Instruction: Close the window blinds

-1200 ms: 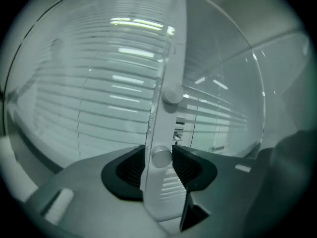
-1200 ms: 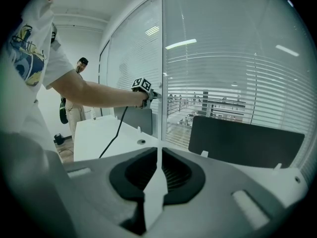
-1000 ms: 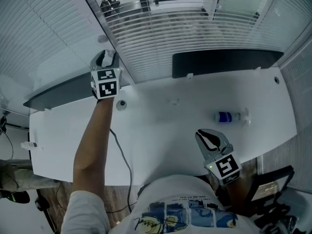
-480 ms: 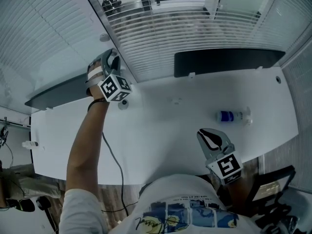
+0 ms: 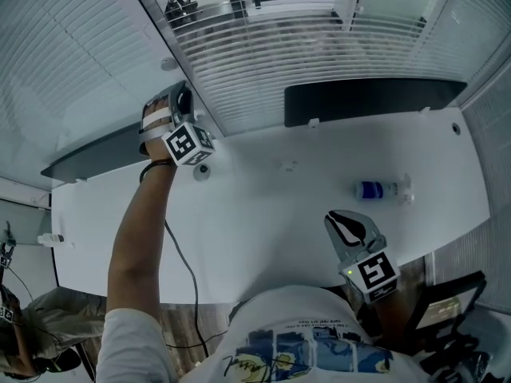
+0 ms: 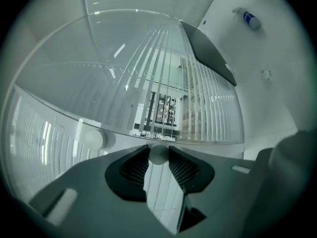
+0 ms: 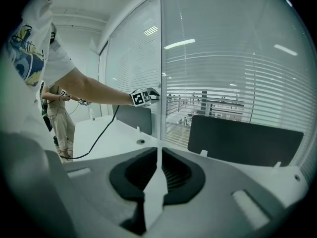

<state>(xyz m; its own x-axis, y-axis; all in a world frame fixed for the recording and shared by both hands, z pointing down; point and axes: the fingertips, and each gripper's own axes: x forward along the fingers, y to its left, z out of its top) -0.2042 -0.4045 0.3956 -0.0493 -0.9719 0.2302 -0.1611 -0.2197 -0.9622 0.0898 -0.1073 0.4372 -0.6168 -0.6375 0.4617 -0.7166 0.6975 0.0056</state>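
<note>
The white slatted blinds (image 5: 303,50) hang over the window behind the desk, and outside shows between the slats (image 6: 210,110). My left gripper (image 5: 182,100) reaches up to the window frame post at the left of them. In the left gripper view its jaws (image 6: 158,155) have just been closing, and a small white knob (image 6: 158,153), apparently the end of the blind's wand, sits pinched between the pad tips. My right gripper (image 5: 343,227) rests low over the desk's near edge, shut and empty (image 7: 158,152).
A white desk (image 5: 271,214) runs under the window, with two dark partition panels (image 5: 367,100) at its back. A blue and white bottle (image 5: 375,190) lies at the right. A black cable (image 5: 192,254) trails off the front. Another white knob (image 6: 94,139) sits on the frame. A person (image 7: 58,118) stands at the left.
My left gripper has rolled, so its marker cube now shows cornerwise, and it has shifted slightly along the frame. Another person has come into view at the lower left. The right gripper has not moved.
</note>
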